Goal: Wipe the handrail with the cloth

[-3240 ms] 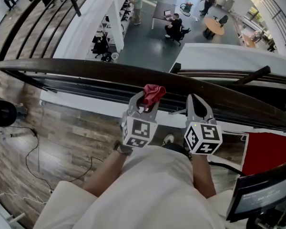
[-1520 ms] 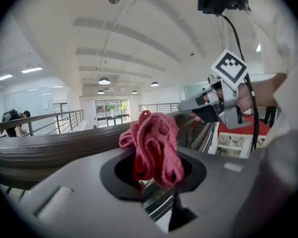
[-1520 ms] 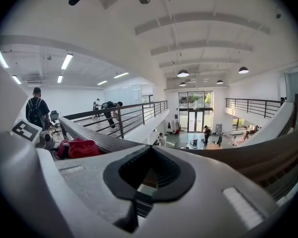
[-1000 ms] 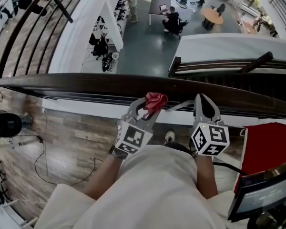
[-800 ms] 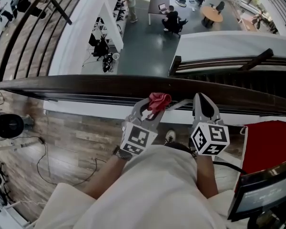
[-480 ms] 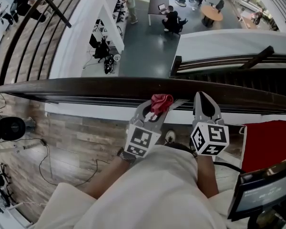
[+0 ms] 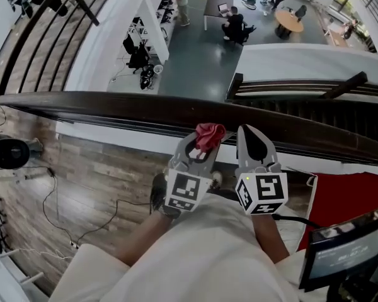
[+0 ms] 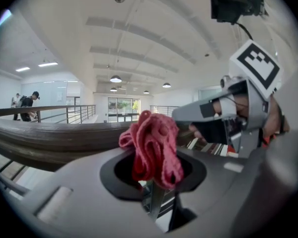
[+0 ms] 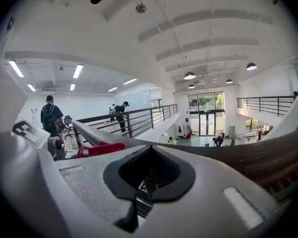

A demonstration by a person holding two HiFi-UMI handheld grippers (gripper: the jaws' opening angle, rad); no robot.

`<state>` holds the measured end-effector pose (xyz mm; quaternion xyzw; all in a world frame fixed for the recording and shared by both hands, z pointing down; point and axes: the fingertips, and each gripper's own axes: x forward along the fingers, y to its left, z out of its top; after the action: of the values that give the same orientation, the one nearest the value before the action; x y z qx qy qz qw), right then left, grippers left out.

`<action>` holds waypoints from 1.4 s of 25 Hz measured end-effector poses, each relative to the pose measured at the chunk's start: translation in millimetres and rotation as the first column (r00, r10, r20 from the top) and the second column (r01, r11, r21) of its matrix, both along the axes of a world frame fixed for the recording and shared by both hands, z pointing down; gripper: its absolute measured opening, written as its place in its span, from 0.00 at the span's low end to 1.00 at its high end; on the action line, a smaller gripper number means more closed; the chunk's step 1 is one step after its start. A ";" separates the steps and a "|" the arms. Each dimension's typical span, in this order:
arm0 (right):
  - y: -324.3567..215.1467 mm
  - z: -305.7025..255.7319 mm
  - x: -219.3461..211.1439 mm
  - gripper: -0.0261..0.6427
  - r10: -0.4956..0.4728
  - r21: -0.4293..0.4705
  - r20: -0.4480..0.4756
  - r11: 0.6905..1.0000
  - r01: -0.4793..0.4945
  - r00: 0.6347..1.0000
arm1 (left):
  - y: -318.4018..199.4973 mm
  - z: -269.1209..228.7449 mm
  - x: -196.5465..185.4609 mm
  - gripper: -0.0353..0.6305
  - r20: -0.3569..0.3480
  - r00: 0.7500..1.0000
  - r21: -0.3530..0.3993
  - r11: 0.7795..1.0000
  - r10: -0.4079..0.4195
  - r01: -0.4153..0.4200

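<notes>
Left hand-held gripper (image 7: 200,142) grasping cloth (image 7: 209,134); handrail (image 7: 113,106) just ahead, running left-right; right hand-held gripper (image 7: 251,138) clenched, empty.

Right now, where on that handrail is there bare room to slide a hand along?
The handrail is bare along its long stretch left of the cloth, and also right of the right gripper. The middle is crowded: the left gripper, shut on the cloth, and the right gripper sit side by side.
</notes>
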<state>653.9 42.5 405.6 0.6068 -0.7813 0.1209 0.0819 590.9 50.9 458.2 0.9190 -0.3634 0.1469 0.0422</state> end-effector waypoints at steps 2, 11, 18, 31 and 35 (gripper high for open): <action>-1.2 -3.7 3.9 0.04 -0.007 0.009 0.001 1.000 0.007 1.000 | 0.8 -1.5 2.5 0.25 0.005 1.000 -0.003 1.000 -0.016 0.016; -4.0 -8.3 15.7 0.04 0.026 0.059 0.027 0.998 -0.028 0.999 | 3.7 -11.5 12.9 0.24 0.037 0.999 0.045 0.999 -0.029 0.027; -9.1 -8.4 13.9 0.04 0.028 0.051 0.002 0.998 -0.028 1.000 | 3.7 -14.0 6.5 0.24 0.029 0.999 0.037 0.998 -0.045 0.044; -11.3 -14.4 17.6 0.04 0.050 0.041 -0.015 0.998 -0.049 0.999 | -8.3 -19.5 -30.7 0.25 0.007 0.989 0.037 0.989 -0.146 0.146; -12.2 -15.1 20.5 0.04 0.054 0.044 -0.019 0.998 -0.053 0.998 | -13.1 -19.0 -45.1 0.25 -0.012 0.982 0.028 0.981 -0.190 0.190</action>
<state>674.4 30.2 390.5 0.6303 -0.7663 0.0999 0.0735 545.8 37.7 439.3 0.8814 -0.4512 0.1326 0.0442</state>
